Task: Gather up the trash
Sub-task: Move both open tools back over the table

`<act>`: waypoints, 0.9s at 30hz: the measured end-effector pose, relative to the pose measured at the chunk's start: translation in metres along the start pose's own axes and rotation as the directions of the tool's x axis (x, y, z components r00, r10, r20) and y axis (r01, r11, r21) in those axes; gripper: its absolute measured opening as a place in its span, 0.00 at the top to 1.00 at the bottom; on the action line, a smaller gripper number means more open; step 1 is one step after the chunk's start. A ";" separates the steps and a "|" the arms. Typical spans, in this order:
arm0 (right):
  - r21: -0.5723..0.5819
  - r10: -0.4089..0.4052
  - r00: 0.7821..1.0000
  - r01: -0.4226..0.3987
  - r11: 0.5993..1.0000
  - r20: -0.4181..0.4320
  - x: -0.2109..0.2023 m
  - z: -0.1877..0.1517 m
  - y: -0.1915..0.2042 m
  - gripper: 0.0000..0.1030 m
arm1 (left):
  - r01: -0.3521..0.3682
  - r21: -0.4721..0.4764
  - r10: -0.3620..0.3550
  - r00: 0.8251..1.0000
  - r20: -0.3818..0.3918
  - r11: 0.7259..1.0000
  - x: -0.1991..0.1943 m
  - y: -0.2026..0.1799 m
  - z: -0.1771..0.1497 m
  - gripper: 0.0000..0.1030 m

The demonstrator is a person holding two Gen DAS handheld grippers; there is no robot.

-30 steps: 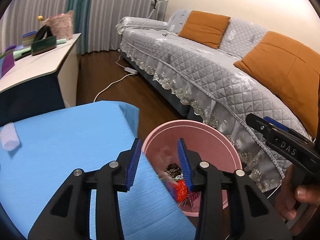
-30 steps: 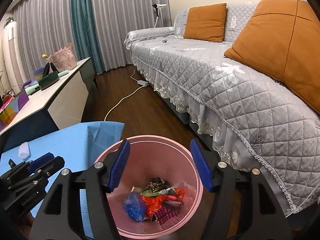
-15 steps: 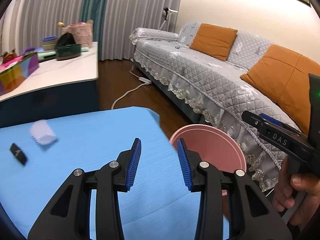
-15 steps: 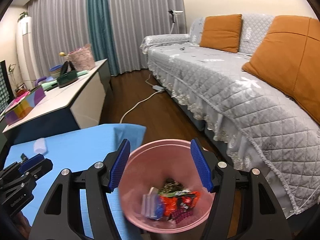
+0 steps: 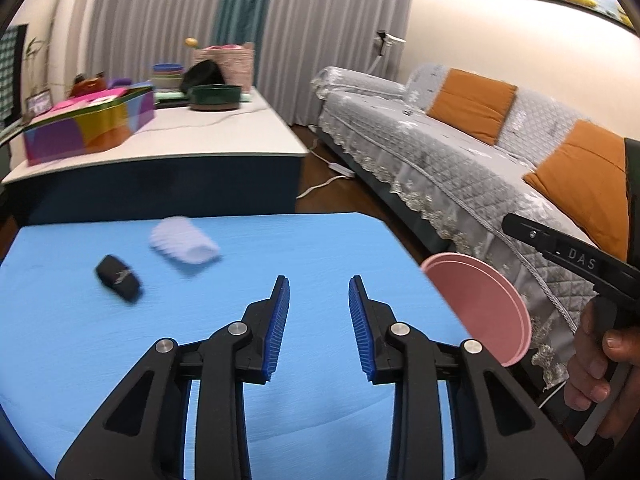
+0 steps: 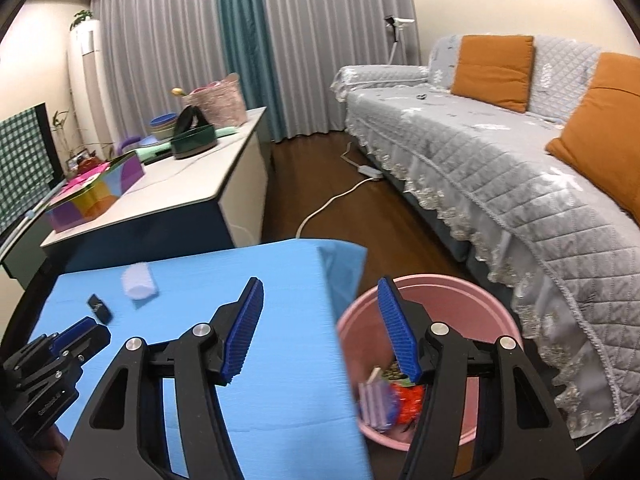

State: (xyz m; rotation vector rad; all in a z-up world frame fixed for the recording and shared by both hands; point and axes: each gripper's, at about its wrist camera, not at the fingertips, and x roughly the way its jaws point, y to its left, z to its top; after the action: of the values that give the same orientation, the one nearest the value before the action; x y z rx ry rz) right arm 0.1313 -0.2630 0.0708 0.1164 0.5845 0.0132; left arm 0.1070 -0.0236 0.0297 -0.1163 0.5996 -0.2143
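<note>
Progress partial: round pink plastic bin (image 6: 480,304) beside blue-clothed table (image 5: 200,340) already holds wrappers. Left on the cloth: small black packet (image 5: 118,278), crumpled white paper cup (image 5: 185,241). Left gripper (image 5: 319,326) and right gripper (image 6: 320,330) both empty, jaws closing.

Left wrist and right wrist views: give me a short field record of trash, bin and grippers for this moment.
surface: blue table
trash left: black packet; pale ridged wrapper, apart from each other
bin: pink bin beside the table, wrappers inside
left gripper: closing, nothing between the jaws
right gripper: closing, nothing between the jaws, straddling the table edge and bin
</note>
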 end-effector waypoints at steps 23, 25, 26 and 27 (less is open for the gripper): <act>-0.117 0.214 0.974 -0.221 0.968 -0.071 0.061 -0.025 0.140 0.50 | -0.198 -0.301 0.204 0.979 -0.013 0.933 0.003 0.154 -0.017 0.73; -0.121 0.227 0.971 -0.236 0.964 -0.081 0.068 -0.025 0.146 0.50 | -0.212 -0.322 0.219 0.976 -0.015 0.923 0.009 0.162 -0.013 0.73; -0.124 0.239 0.967 -0.249 0.961 -0.087 0.074 -0.025 0.152 0.50 | -0.215 -0.336 0.224 0.975 -0.012 0.917 0.012 0.167 -0.011 0.73; -0.128 0.248 0.964 -0.258 0.958 -0.091 0.078 -0.024 0.156 0.50 | -0.216 -0.347 0.226 0.974 -0.010 0.913 0.015 0.170 -0.009 0.73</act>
State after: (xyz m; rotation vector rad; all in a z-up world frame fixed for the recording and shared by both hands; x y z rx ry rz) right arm 0.1860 -0.1018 0.0256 0.0552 0.6380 0.3085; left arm 0.1422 0.1379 -0.0148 -0.3897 0.6113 0.1159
